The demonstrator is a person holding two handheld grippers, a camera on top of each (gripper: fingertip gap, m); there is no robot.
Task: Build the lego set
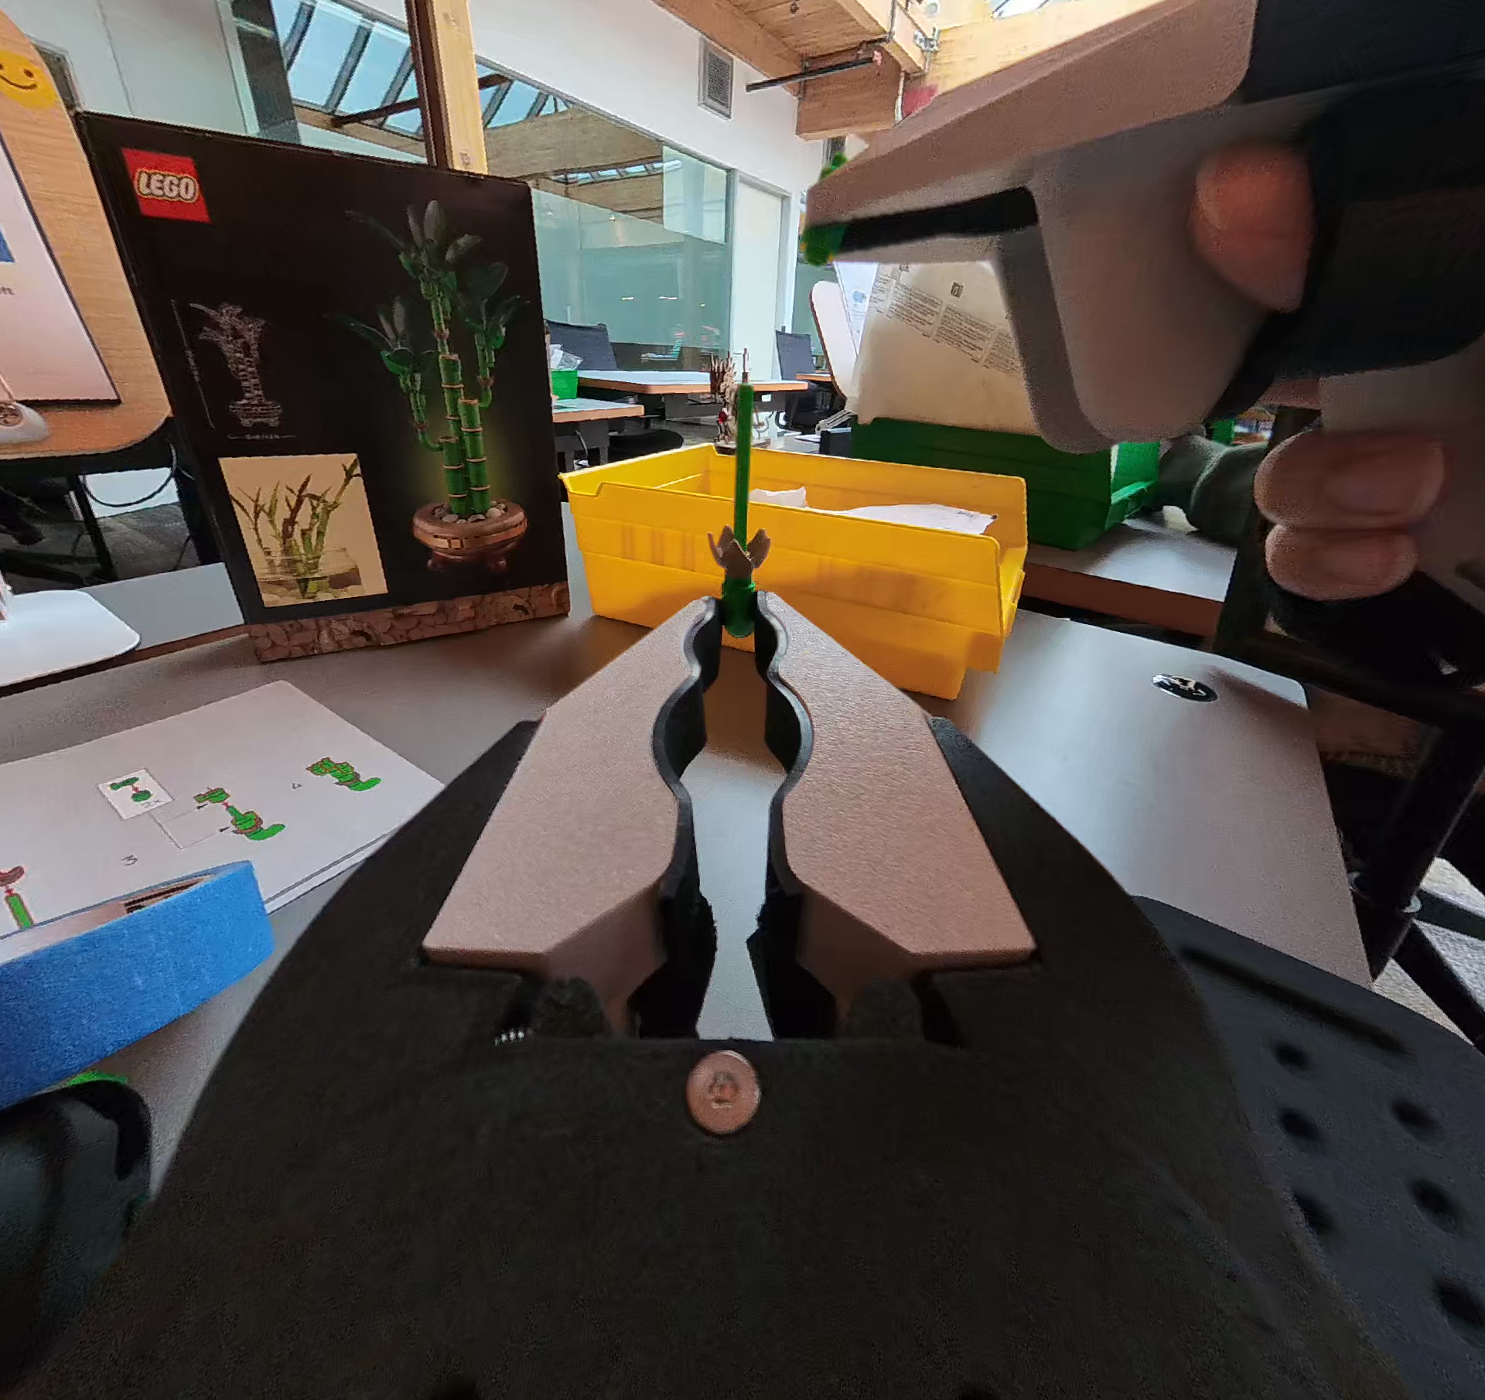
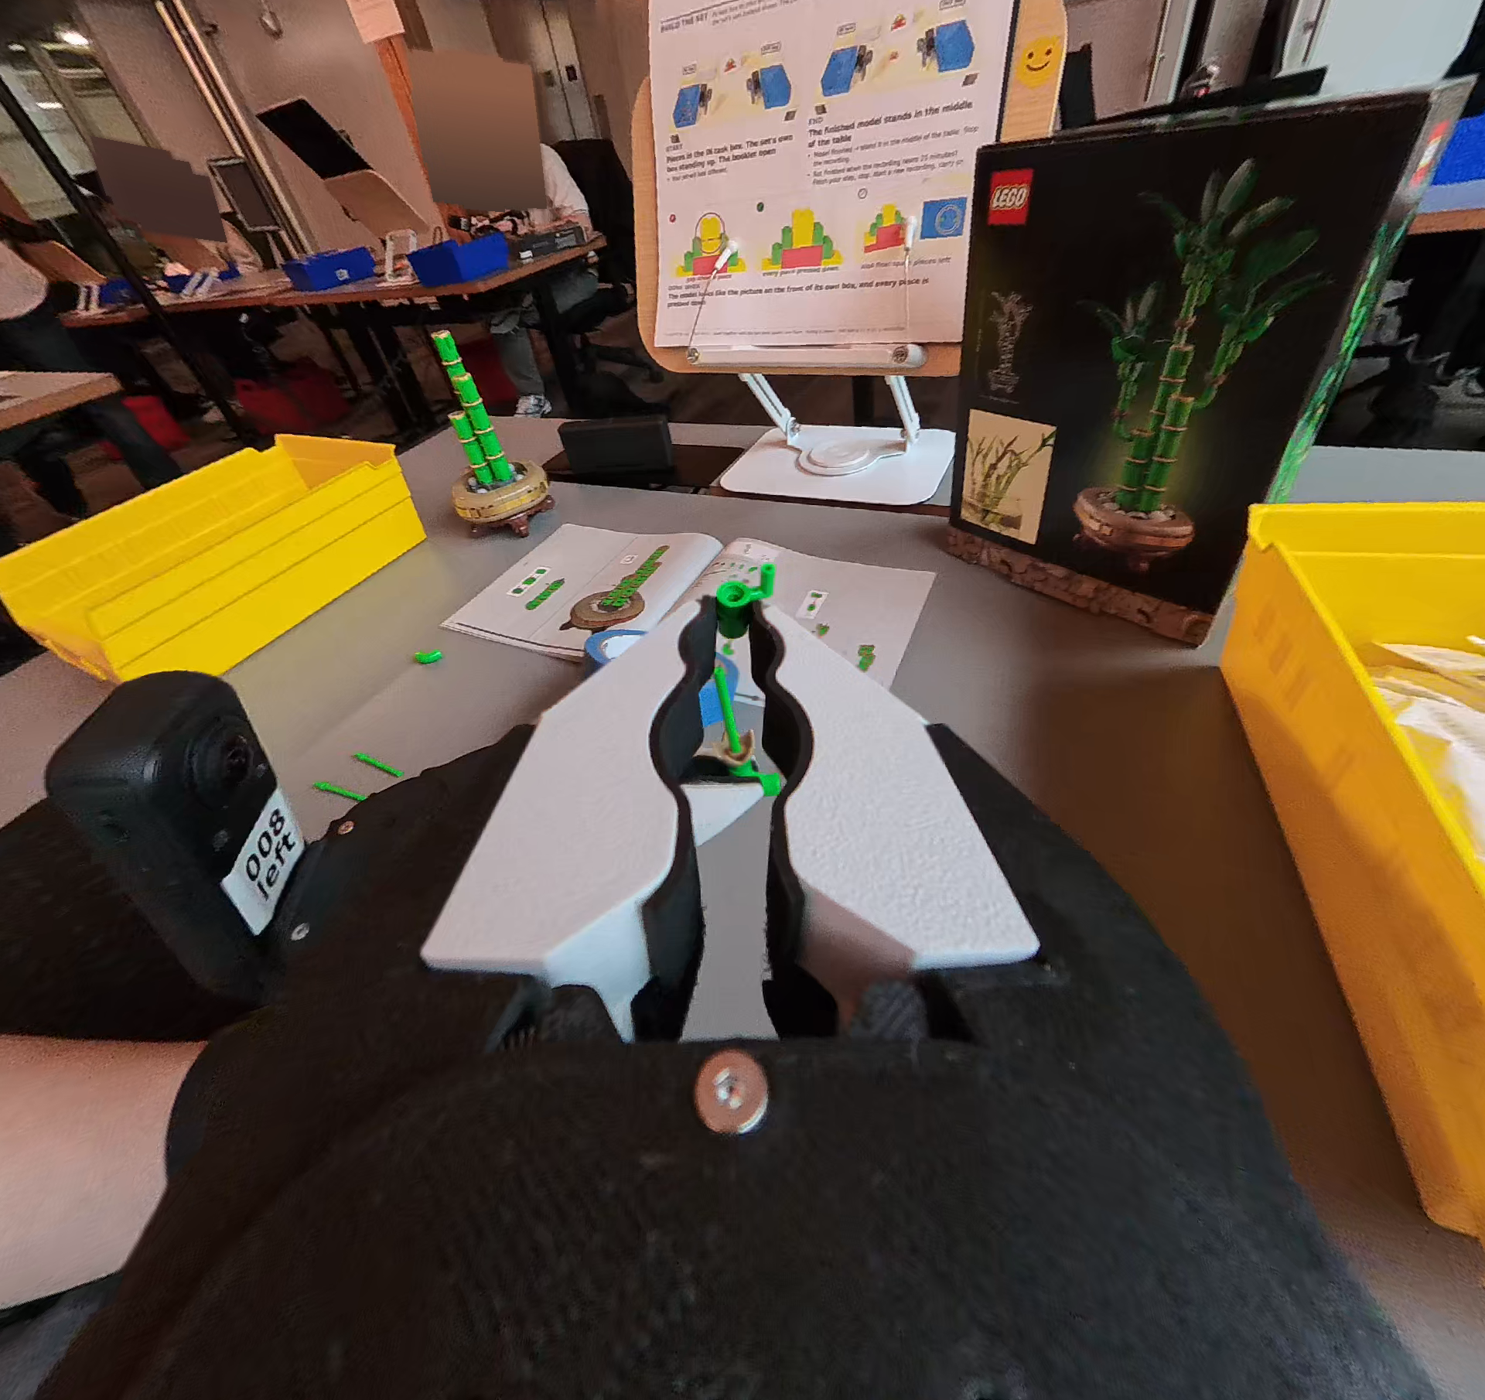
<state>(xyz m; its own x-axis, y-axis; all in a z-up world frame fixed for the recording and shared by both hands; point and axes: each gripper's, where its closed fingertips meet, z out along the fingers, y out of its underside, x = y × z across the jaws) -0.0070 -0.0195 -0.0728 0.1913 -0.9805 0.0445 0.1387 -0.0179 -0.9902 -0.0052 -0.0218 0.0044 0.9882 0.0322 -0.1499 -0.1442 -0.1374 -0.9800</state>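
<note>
Both grippers are clenched on light, snap-prone pieces: the left gripper (image 1: 738, 612) pinches the thin green stem (image 1: 743, 453) at its base, the right gripper (image 2: 735, 612) a small green connector (image 2: 738, 598).

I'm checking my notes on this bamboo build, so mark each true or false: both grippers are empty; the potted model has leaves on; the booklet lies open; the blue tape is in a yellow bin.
1. Both grippers are empty. False: the left gripper pinches a green rod, the right gripper a small green piece.
2. The potted model has leaves on. False: only bare stalks.
3. The booklet lies open. True.
4. The blue tape is in a yellow bin. False: it lies on the table.
</note>
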